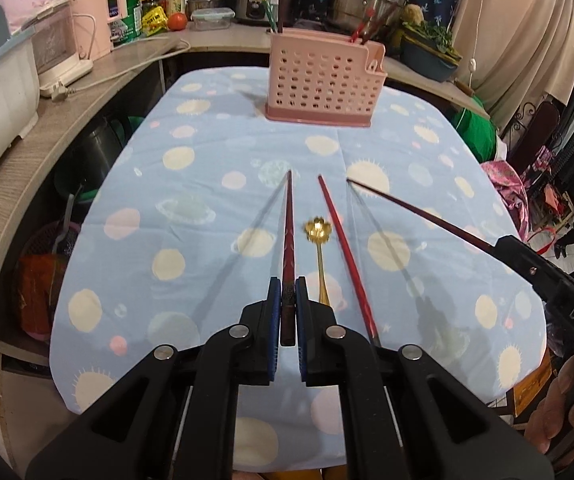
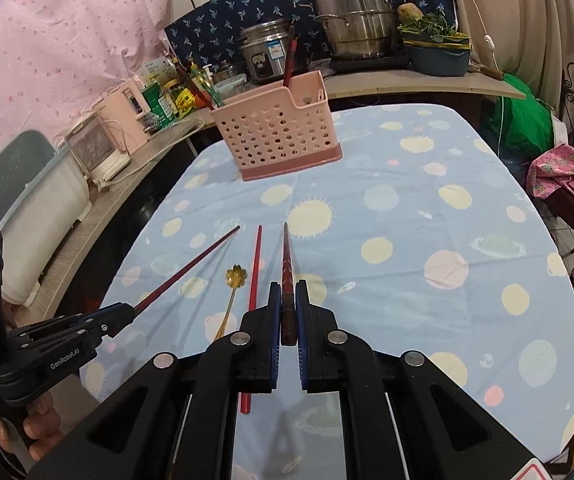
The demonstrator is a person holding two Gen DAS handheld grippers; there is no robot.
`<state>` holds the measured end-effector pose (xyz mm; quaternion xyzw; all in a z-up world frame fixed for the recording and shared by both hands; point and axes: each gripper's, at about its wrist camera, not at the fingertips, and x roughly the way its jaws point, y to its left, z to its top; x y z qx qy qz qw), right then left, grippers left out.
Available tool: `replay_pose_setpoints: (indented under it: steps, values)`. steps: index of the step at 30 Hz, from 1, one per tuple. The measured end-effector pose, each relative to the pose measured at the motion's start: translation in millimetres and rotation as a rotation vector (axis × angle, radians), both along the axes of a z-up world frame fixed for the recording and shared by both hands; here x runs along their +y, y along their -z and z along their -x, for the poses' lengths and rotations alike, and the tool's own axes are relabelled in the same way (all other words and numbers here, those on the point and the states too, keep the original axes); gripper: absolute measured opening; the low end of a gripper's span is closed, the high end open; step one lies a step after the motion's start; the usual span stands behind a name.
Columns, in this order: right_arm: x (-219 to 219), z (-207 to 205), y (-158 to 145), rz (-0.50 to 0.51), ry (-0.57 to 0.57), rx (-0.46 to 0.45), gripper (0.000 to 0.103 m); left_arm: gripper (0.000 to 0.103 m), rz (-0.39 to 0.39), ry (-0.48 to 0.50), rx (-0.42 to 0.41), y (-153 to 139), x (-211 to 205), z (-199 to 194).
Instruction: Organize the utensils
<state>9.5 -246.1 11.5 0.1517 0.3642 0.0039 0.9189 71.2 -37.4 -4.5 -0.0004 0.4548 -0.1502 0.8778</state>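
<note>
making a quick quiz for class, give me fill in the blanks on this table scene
1. Each gripper's jaws are shut on a dark red ____.
2. The spoon lying on the tablecloth is ____ in colour.
3. The pink utensil holder stands at the table's ____ end.
4. Beside the spoon lies one loose red chopstick, held by ____ gripper.

Missing: chopstick; gold; far; neither

The left gripper (image 1: 287,292) points forward and down, and its blue pads (image 1: 274,300) are closed on a dark red chopstick (image 1: 288,240). The right gripper (image 2: 287,300) has the same pose and is closed on another chopstick (image 2: 287,256). A hand (image 2: 27,428) holds the left gripper's handle from below.
</note>
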Motion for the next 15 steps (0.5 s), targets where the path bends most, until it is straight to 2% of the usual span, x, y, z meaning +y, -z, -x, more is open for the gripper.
replay_pose_setpoints:
  steps: [15]
  values:
    - [-26,-36,-54,0.006,0.048,-0.135,0.007,0.007,0.054,-0.038,-0.114,-60,5,-47]
